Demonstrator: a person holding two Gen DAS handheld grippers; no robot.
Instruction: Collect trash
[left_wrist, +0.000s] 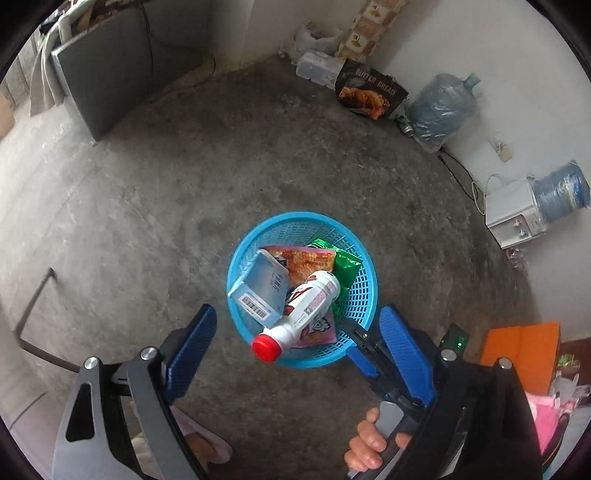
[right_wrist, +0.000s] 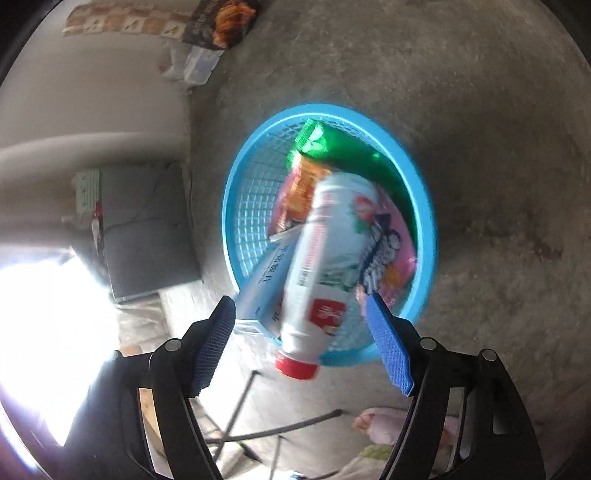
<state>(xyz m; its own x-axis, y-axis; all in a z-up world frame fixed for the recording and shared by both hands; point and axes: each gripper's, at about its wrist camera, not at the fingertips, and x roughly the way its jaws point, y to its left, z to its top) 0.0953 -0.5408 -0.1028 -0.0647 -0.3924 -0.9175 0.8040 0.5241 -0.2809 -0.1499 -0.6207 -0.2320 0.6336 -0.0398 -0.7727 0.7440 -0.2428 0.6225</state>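
A: How did the left hand-held gripper (left_wrist: 297, 341) stand?
B: Spread wide above the blue basket (left_wrist: 236, 254), holding nothing. The right hand-held gripper (right_wrist: 301, 334) was spread too, the bottle's neck end between its blue pads without touching either.
A: Which way did the bottle (left_wrist: 304, 310) lie?
B: In the left wrist view its long axis ran from 2 o'clock to 7 o'clock, with the red cap (left_wrist: 266, 347) jutting past the basket rim.
A: Its look?
B: White with a red-printed label, resting on a pale blue box (left_wrist: 260, 290) and orange (left_wrist: 304, 258), green (left_wrist: 345, 267) and pink (left_wrist: 321, 330) wrappers. The basket stood on the concrete floor (left_wrist: 147, 192).
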